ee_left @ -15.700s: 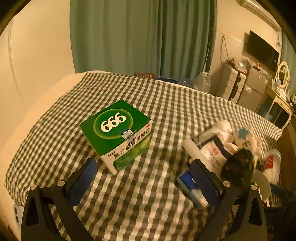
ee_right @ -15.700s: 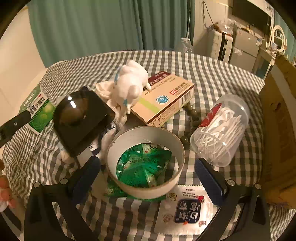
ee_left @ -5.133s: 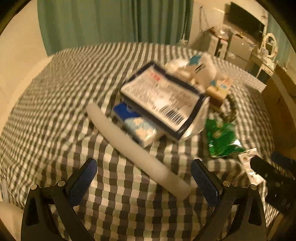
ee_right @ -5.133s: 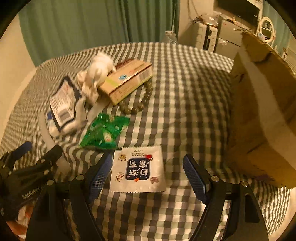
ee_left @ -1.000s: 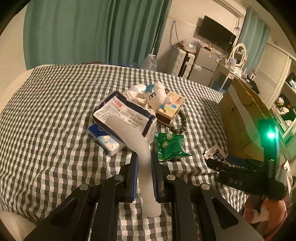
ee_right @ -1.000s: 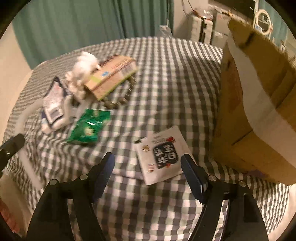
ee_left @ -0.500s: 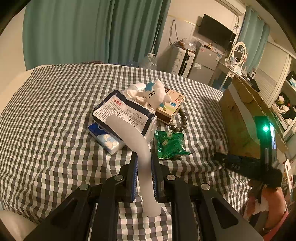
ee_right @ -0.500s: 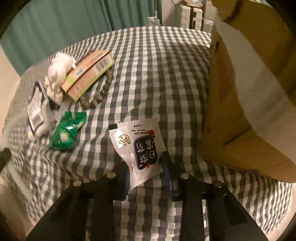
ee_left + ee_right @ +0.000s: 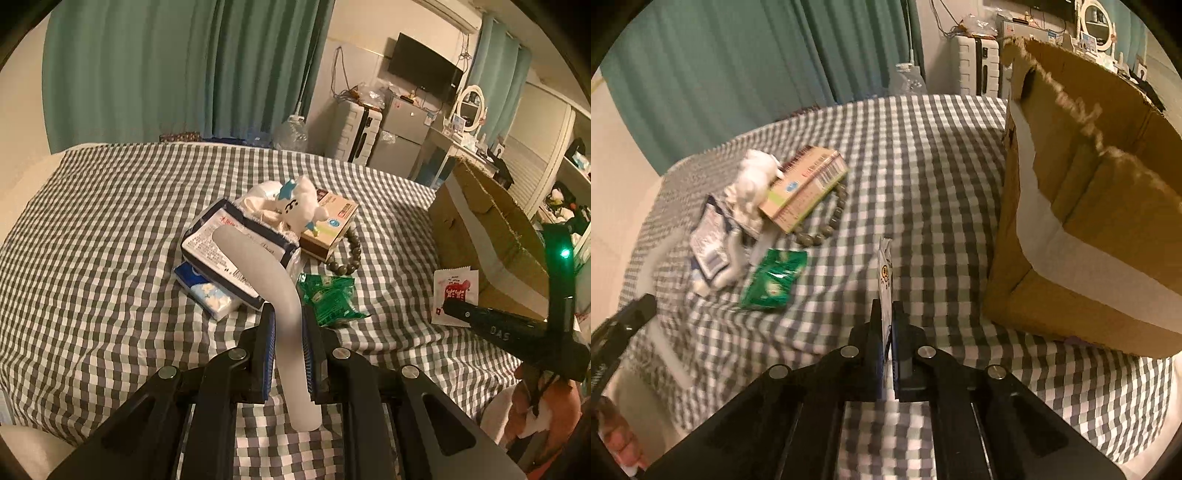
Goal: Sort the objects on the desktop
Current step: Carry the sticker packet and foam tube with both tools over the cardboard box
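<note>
- While both jaws grip, the cardboard box point(image 9: 1082, 206) stands just right of the right gripper point(image 9: 886, 332); its inside is hidden.
- Left gripper point(image 9: 288, 332) pinches a pale curved strip point(image 9: 273, 280), long axis running forward over the checked tabletop point(image 9: 110, 221).
- Right jaws, having just closed, pinch the white sachet point(image 9: 885, 280) edge-on, lifted, nearest the box.
</note>
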Tool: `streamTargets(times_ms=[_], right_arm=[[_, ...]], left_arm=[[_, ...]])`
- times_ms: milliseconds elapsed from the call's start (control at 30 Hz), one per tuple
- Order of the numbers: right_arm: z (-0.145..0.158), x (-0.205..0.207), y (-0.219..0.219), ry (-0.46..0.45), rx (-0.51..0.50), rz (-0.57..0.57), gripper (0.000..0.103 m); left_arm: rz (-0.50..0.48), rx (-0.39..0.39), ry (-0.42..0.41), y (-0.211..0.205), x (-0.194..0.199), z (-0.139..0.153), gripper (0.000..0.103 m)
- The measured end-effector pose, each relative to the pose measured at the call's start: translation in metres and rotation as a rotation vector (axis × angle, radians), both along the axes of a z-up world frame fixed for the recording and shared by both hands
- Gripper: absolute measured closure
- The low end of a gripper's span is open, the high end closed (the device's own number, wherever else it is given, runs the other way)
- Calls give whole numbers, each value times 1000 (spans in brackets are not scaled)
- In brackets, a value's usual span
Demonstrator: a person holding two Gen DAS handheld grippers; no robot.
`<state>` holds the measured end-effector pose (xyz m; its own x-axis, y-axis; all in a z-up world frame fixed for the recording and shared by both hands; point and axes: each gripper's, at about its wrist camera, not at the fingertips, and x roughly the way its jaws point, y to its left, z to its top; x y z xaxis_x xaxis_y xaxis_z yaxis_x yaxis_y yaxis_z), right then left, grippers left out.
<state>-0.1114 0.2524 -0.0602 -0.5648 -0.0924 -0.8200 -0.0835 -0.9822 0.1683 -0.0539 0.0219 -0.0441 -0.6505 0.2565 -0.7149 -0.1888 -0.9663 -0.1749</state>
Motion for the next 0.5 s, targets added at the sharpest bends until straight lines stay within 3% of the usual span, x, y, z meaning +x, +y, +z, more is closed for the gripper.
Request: streamTargets(times_ms=[267,500], right_arm=[[41,16,-5,84,-34,18,100],[81,20,9,150,-28,-1,100]], left_arm=[[-29,4,37,18,0,26,89],[-129,4,104,65,-12,64,90]])
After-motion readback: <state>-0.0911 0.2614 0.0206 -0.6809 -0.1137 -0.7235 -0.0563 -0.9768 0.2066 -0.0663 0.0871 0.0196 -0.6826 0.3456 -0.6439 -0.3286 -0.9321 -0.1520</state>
